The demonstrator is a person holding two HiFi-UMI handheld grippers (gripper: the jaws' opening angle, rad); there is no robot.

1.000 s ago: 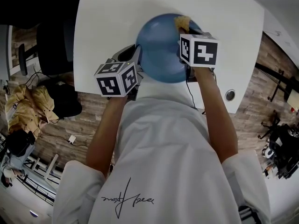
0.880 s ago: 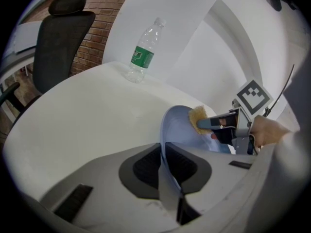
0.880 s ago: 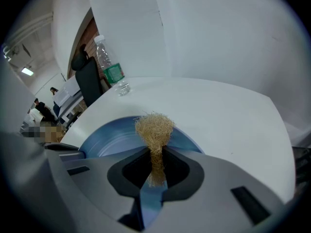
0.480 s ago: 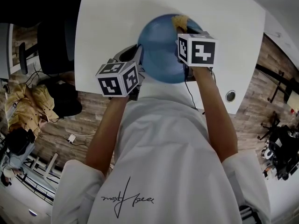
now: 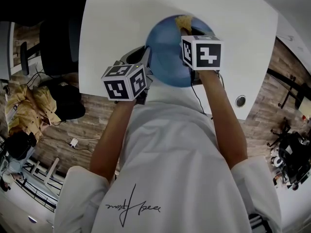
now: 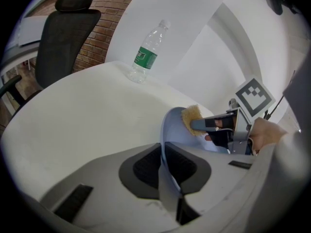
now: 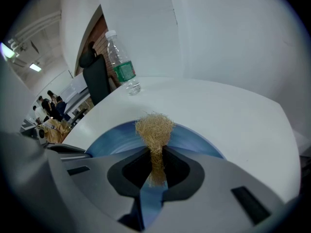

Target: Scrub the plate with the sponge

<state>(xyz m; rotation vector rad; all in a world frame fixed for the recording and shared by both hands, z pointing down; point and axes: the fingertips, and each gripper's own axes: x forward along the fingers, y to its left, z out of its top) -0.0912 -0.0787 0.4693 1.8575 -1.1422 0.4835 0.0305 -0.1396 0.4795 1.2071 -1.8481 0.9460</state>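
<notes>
A blue plate (image 5: pixel 165 52) is tilted up on the white table (image 5: pixel 112 23). My left gripper (image 5: pixel 145 64) is shut on the plate's near-left rim; in the left gripper view the rim (image 6: pixel 163 159) runs between its jaws. My right gripper (image 5: pixel 187 32) is shut on a tan fibrous sponge (image 5: pixel 184 21), which touches the plate's far-right part. The right gripper view shows the sponge (image 7: pixel 154 126) sticking out of that gripper (image 7: pixel 155 171), with the plate (image 7: pixel 109 140) behind. The left gripper view shows the sponge (image 6: pixel 191 115) against the plate's face (image 6: pixel 175 130).
A clear water bottle with a green label (image 6: pixel 146 57) stands at the table's far side, also seen in the right gripper view as the bottle (image 7: pixel 124 67). A black office chair (image 6: pixel 63 38) stands beyond the table's left edge. A round cable hole (image 5: pixel 240 100) is near the right corner.
My right gripper has shifted slightly left across the plate with the sponge. The left gripper and the plate have stayed put.
</notes>
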